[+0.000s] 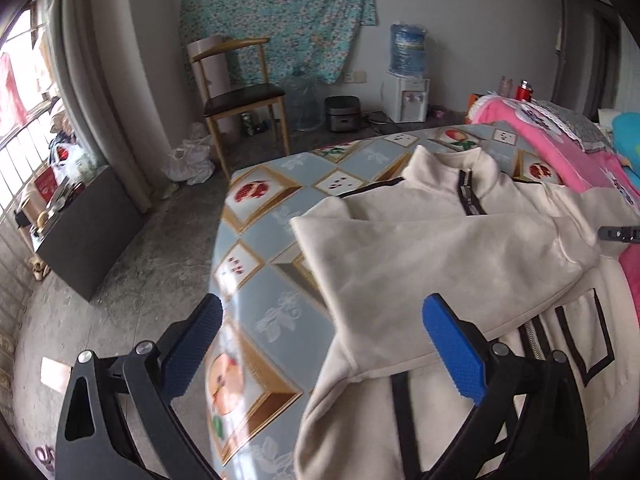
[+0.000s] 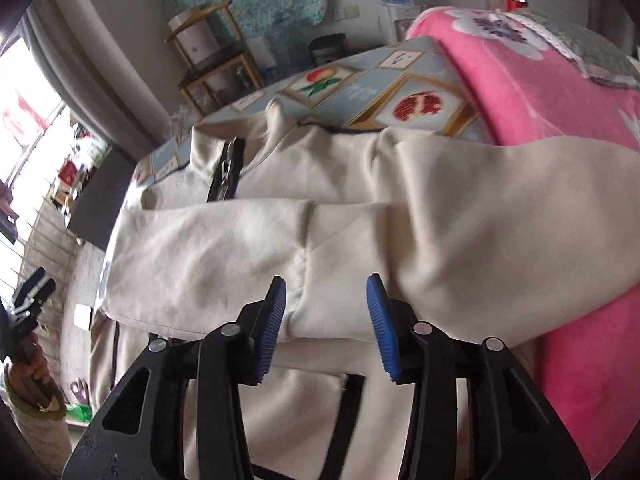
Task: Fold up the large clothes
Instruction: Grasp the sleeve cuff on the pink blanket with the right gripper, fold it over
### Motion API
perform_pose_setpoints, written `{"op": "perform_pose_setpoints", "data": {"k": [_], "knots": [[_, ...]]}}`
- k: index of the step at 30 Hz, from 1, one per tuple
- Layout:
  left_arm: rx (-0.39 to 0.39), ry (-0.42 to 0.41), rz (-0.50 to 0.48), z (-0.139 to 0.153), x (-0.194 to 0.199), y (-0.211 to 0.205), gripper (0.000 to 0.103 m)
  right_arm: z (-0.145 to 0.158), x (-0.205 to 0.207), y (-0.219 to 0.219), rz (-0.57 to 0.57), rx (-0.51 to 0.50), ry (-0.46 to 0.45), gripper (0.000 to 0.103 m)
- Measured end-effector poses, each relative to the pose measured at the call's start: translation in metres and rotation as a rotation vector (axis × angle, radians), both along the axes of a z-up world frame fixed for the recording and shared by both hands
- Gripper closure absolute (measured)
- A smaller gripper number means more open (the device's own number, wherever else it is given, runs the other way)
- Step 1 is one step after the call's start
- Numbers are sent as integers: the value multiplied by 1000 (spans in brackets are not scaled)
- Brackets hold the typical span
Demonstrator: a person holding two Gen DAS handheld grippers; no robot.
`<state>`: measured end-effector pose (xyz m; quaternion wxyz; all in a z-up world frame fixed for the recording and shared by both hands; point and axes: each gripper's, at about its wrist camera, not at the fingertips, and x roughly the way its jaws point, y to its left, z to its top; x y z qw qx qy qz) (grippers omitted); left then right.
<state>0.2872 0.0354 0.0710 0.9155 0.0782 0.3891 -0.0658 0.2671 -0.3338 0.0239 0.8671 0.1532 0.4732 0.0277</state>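
Left wrist view shows a cream zip-front jacket (image 1: 460,248) lying face up on a bed covered by a fruit-patterned sheet (image 1: 280,208), collar toward the far wall and a pink blanket (image 1: 560,152) bunched along the far side. One sleeve (image 1: 420,256) is already laid crosswise over the chest, its cuff end reaching the other shoulder; this fold appears complete. The left hand-held gripper (image 1: 320,340) hovers above the near edge of the garment with its jaws spread wide and nothing between them. Right wrist view shows the right hand-held gripper (image 2: 326,320) poised directly over the folded sleeve near its cuff seam, jaws partly parted and the pads clear of the cloth, so nothing is pinched. In the same view the second sleeve (image 2: 500,208) drapes off toward the pink blanket and is not yet folded in. Lower body of the jacket, with its dark-outlined pocket (image 1: 584,336), remains fully extended toward the viewer. Assessment: roughly a third done. Outstanding items are the second sleeve and the lengthwise fold of hem to collar.
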Motion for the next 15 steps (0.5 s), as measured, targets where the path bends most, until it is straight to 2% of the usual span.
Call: {"op": "perform_pose_setpoints", "data": {"k": [4,8,15], "knots": [[-16,40,-88,-17,24,-51,5,16,-29,-66,-149,35,-17,54],[-3,90,-93,-49,45,-83,5,20,-58,-136,-326,85,-34,36],[31,177,-26,-97,70,-99,5,10,-93,-268,-602,218,-36,36]]}}
